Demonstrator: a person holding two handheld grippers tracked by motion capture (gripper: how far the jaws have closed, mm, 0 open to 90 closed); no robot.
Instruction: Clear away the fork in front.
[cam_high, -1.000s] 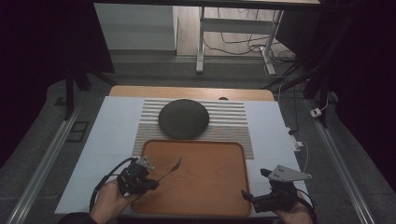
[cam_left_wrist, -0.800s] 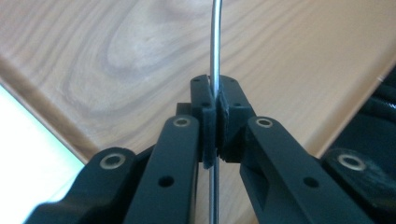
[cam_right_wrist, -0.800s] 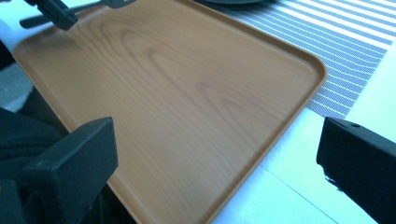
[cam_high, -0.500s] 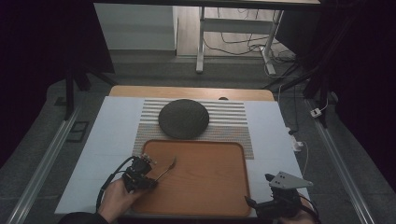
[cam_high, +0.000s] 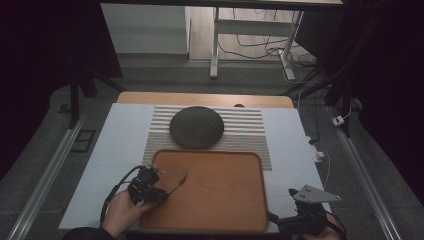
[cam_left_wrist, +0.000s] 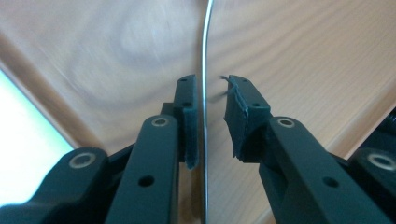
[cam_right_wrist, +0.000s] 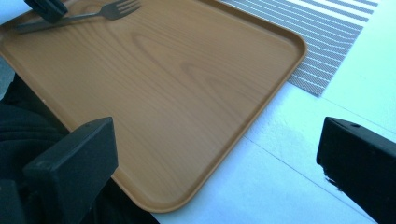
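A metal fork (cam_high: 178, 182) lies on the left part of the orange-brown wooden tray (cam_high: 215, 200), tines pointing away from me. My left gripper (cam_high: 161, 195) sits at the tray's near left, over the fork's handle. In the left gripper view the thin handle (cam_left_wrist: 204, 70) runs between the jaws of the left gripper (cam_left_wrist: 212, 88). These jaws have just been opening: a gap shows beside the right pad, and the handle is close to the left pad. My right gripper (cam_high: 278, 220) rests off the tray's near right corner. Its jaws (cam_right_wrist: 217, 128) are wide open and hold nothing.
A dark round plate (cam_high: 196, 127) sits on a striped placemat (cam_high: 250, 125) beyond the tray. The tray's right rim (cam_right_wrist: 280, 79) borders the white table cover (cam_high: 120, 145). A cable trails from the left gripper. Table legs and floor cables lie farther back.
The fork's head has sunk a little toward the tray while the left gripper has barely shifted. The right gripper has drawn back slightly toward the table's near edge.
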